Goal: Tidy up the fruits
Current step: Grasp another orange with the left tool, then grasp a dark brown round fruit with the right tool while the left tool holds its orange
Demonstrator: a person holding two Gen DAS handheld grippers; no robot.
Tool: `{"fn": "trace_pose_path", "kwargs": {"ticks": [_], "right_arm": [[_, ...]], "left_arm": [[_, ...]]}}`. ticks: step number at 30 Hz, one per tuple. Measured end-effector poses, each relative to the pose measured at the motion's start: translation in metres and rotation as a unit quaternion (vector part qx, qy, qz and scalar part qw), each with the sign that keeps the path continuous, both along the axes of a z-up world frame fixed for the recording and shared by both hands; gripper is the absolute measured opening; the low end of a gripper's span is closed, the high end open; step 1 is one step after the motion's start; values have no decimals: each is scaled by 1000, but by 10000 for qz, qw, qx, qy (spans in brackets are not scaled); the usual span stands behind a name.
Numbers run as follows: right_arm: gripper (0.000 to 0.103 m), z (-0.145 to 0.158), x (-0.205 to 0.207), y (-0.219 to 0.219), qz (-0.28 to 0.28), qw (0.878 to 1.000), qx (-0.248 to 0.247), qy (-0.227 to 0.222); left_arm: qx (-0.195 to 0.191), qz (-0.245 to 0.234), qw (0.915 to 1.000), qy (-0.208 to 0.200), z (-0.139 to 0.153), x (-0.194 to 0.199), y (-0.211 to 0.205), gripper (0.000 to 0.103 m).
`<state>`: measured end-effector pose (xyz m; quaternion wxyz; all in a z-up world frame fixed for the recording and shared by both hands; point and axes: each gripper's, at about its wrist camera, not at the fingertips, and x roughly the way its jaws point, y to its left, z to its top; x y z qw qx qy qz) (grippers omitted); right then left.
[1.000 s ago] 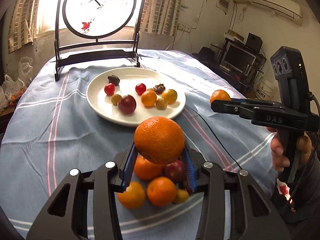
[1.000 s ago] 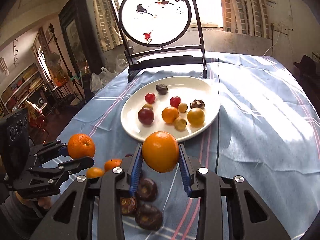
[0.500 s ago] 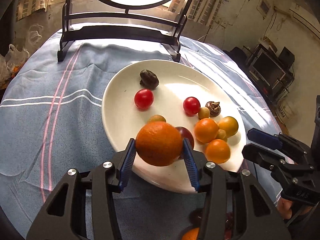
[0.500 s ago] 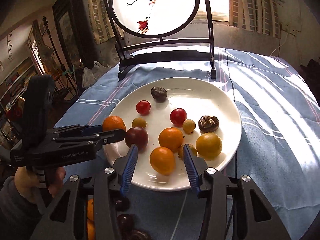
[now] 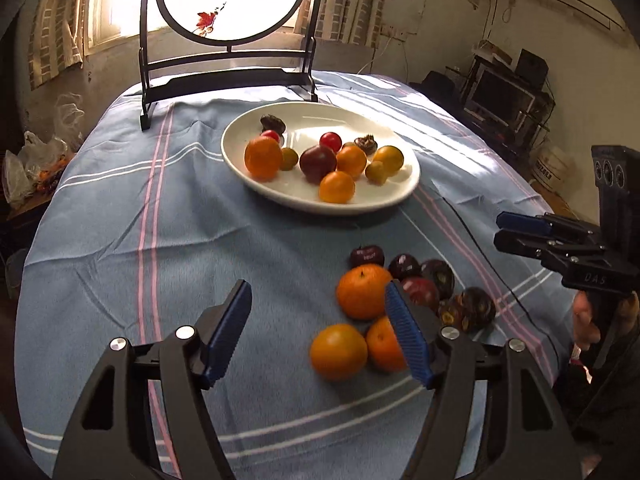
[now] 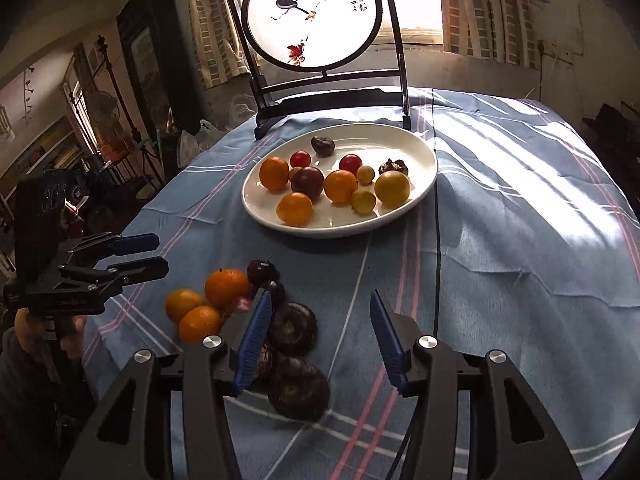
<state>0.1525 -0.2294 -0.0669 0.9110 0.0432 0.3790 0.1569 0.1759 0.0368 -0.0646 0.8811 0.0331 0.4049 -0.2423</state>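
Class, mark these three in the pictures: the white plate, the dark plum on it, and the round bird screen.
white plate (image 6: 424,152): right wrist view, bare far rim.
dark plum (image 6: 307,182): right wrist view, middle of its skin.
bird screen (image 6: 316,20): right wrist view, centre of the round panel.

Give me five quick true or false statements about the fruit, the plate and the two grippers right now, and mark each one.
1. The left gripper holds an orange. False: it is open and empty.
2. The round white plate sits on the blue striped tablecloth. True.
3. The right gripper is open. True.
4. The plate is empty. False: oranges, red cherry tomatoes and other small fruits lie in it.
5. A pile of loose oranges and dark fruits lies on the cloth, off the plate. True.
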Motion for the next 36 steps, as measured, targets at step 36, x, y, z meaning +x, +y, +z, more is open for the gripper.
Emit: {"fn": "trace_pose_path", "kwargs": {"ticks": [36], "right_arm": [[52, -43, -31, 29, 197, 9954, -781, 523]], "left_arm": [[0, -227, 9997, -67, -16, -55, -2, 35]]}}
